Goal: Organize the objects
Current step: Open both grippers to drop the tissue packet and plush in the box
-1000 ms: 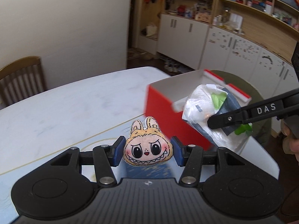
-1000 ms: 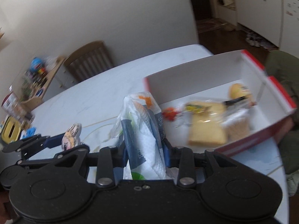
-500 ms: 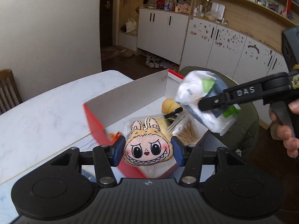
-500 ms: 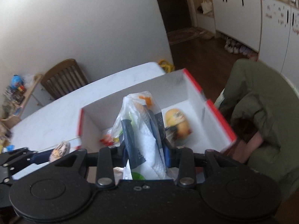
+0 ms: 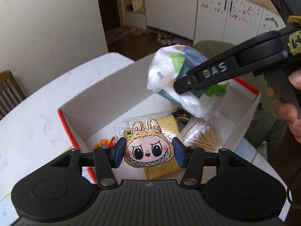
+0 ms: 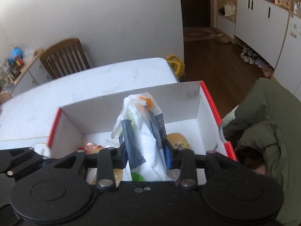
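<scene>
1. Two hand-held grippers hang over a red-edged white cardboard box point(image 5: 97, 92) on a white marbled table point(image 5: 37, 116). The left gripper point(image 5: 148, 151) is part-closed, its blue pads pinching a flat tan plush charm with rabbit ears and a toothy grin point(image 5: 148, 148). The right gripper point(image 6: 144, 155) is clamped narrower on a clear plastic packet of white tissue with blue and green print point(image 6: 143, 141).
2. Doing it well, by this view, means lowering each item toward bare floor in the box, clear of the yellow sponge point(image 5: 167, 125), the bag of wooden cotton swabs point(image 5: 199, 135) and the round tan fruit point(image 6: 176, 140), then opening the jaws only once low, one hand at a time so the grippers do not knock together.
3. A second earlier both items hung beside the box over the table; now they are above its interior, with neither grip changed.
</scene>
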`<action>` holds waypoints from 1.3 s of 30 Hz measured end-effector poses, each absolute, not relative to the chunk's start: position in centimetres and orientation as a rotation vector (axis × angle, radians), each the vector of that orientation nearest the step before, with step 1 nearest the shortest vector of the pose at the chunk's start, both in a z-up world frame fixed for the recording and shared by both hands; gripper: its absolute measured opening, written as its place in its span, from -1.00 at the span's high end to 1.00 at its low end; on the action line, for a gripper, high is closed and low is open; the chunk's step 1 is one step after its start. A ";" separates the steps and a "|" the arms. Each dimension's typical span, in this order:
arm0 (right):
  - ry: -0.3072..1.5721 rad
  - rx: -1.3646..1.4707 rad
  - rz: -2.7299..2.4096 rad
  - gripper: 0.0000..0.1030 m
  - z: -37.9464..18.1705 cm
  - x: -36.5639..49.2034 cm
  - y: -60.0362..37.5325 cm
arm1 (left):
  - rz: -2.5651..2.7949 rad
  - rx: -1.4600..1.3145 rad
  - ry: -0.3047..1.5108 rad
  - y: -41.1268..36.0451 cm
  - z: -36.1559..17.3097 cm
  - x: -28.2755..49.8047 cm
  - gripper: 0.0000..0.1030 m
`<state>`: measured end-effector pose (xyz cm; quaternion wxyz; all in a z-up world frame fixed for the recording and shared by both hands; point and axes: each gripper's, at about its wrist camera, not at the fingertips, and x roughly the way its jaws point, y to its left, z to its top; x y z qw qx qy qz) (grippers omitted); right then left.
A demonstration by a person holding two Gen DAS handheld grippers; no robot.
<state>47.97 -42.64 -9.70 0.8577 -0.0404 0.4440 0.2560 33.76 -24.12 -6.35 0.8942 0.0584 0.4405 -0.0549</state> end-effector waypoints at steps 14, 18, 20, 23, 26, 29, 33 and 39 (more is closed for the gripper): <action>0.941 -0.243 0.599 0.17 -11.8 47.9 -40.7 | -0.108 0.160 1.044 -24.0 -9.4 36.0 -0.07; 0.917 -0.284 0.622 -0.16 -11.4 47.5 -40.7 | -0.120 0.161 1.026 -24.2 -9.2 35.5 -0.30; 0.906 -0.282 0.638 -0.18 -11.1 47.2 -40.9 | -0.117 0.149 1.014 -24.1 -8.9 35.3 -0.33; 0.898 -0.277 0.647 -0.20 -10.6 46.8 -41.3 | -0.109 0.113 1.001 -23.7 -8.6 35.2 -0.35; 0.884 -0.261 0.646 -0.28 -10.0 46.4 -41.9 | -0.109 0.088 0.976 -23.3 -8.0 34.7 -0.35; 0.865 -0.240 0.656 -0.34 -9.2 45.9 -42.4 | -0.111 0.082 0.942 -23.0 -7.4 33.8 -0.35; 0.833 -0.235 0.670 -0.37 -8.0 44.7 -43.0 | -0.113 0.038 0.910 -22.2 -6.6 32.5 -0.43; 0.782 -0.230 0.688 -0.39 -6.2 42.2 -44.0 | -0.110 0.024 0.818 -21.6 -4.3 30.3 -0.45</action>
